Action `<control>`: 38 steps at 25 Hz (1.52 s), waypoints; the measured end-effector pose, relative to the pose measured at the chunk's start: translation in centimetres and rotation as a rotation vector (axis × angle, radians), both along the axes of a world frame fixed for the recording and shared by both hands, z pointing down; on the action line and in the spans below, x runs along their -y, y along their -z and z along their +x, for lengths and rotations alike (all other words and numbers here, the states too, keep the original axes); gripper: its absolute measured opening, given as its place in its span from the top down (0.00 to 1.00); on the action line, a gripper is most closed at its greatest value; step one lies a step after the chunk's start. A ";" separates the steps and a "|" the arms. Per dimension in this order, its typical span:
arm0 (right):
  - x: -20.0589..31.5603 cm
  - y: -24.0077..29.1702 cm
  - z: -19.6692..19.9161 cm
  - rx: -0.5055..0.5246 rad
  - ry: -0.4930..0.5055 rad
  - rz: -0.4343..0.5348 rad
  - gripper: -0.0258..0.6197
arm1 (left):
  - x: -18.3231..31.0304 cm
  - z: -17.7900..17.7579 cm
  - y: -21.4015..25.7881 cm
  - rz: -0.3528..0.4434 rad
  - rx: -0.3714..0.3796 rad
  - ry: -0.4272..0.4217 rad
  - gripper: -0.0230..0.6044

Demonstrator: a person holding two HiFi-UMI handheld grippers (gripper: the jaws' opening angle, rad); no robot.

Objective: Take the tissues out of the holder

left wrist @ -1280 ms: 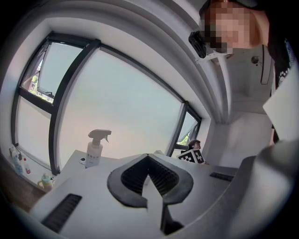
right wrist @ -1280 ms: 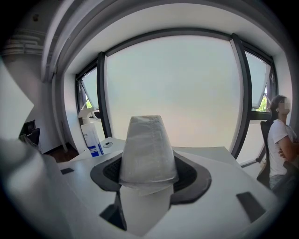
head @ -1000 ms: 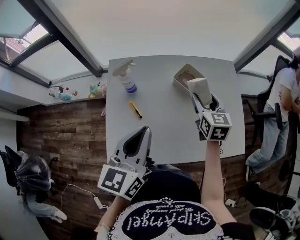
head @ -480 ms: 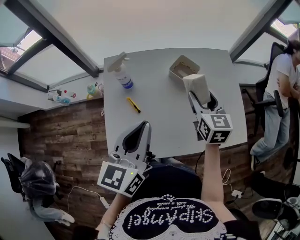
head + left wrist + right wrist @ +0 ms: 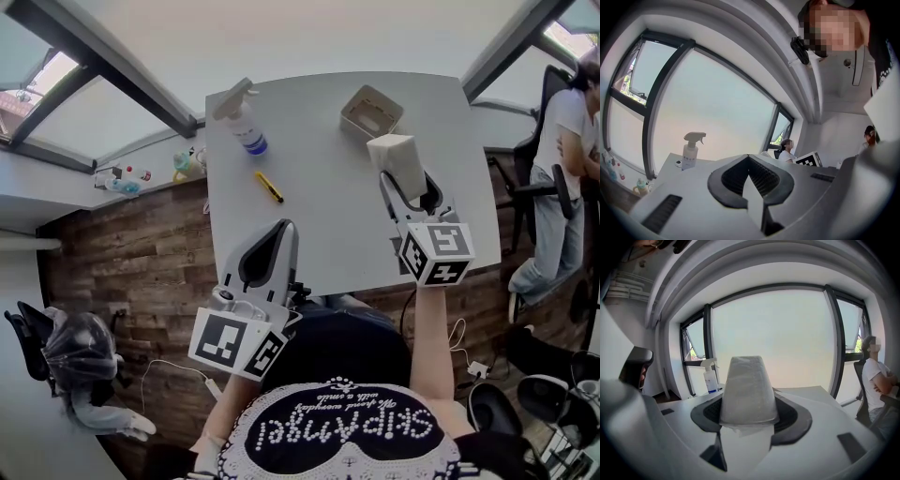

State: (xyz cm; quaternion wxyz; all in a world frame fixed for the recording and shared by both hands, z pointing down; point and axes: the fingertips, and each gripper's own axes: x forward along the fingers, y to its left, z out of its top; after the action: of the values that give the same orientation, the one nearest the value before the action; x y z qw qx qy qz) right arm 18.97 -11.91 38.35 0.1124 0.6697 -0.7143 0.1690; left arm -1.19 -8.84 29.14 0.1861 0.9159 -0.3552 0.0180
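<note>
the tissue pack (image 5: 397, 161) is out of the holder (image 5: 371, 111), gripped wide by the right claw (image 5: 403, 178) above the worktop (image 5: 309, 225). hold it gently and level, then set it on bare worktop. the right gripper view shows the pack filling the jaws; only the head view shows the holder. the left claw (image 5: 279, 234) is closed and empty.

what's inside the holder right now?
Nothing visible: in the head view the holder shows a bare interior. The tissue pack is out, clamped in the right tongs. The strip of floor under the holder's near rim is covered.
</note>
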 end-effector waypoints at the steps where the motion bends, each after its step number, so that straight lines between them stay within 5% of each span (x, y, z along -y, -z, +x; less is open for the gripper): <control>1: -0.3 0.0 -0.3 -0.002 0.005 -0.002 0.55 | 0.1 -0.2 0.0 0.001 0.001 0.003 0.96; 38: -4.9 2.3 -3.0 -0.007 0.052 0.026 0.55 | -1.1 -1.6 0.3 0.016 0.010 0.005 0.96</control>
State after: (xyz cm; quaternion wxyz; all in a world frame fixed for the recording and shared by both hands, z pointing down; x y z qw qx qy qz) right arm 15.97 -7.04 36.07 0.1108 0.6530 -0.7331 0.1545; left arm -2.77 -7.76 28.88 0.1768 0.9165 -0.3584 0.0193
